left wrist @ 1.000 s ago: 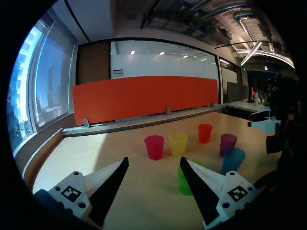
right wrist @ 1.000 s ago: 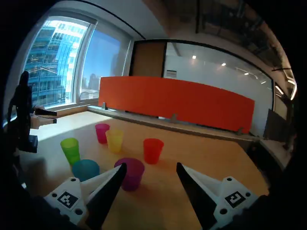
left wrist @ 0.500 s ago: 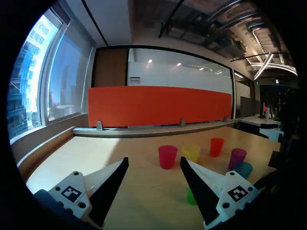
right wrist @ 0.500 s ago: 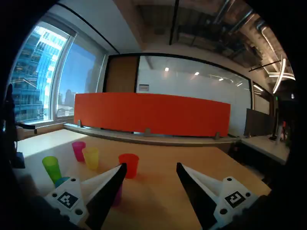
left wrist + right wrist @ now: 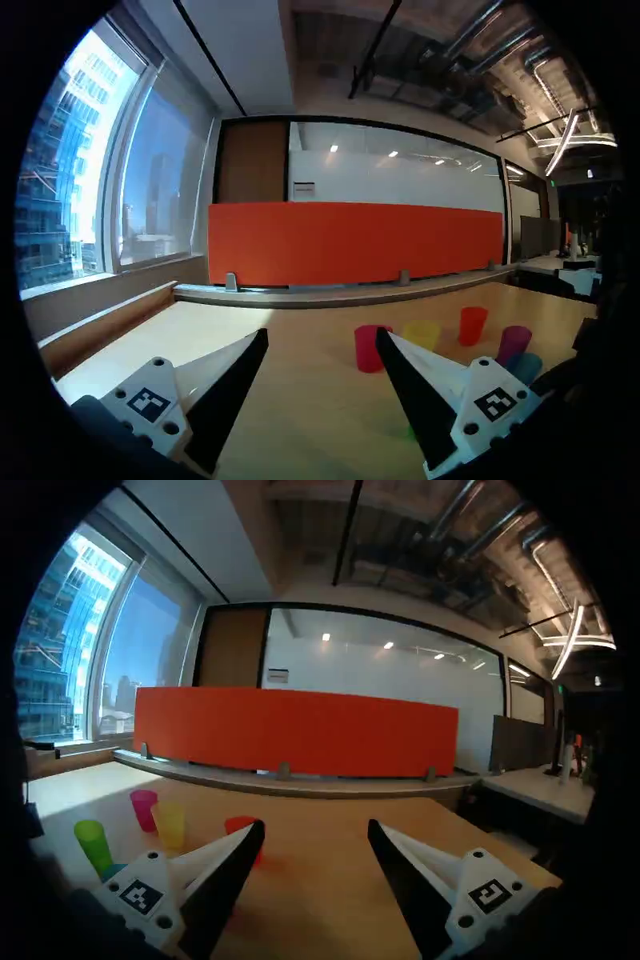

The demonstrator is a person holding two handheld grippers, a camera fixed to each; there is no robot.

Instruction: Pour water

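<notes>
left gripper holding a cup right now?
No, the left gripper is open and empty, and the pink cup stands on the table beyond it.

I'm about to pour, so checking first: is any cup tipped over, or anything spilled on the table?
Nothing stands out. The pink plastic cup, yellow cup, orange cup, purple cup and green cup all stand upright on the wooden table, with no puddle visible.
</notes>
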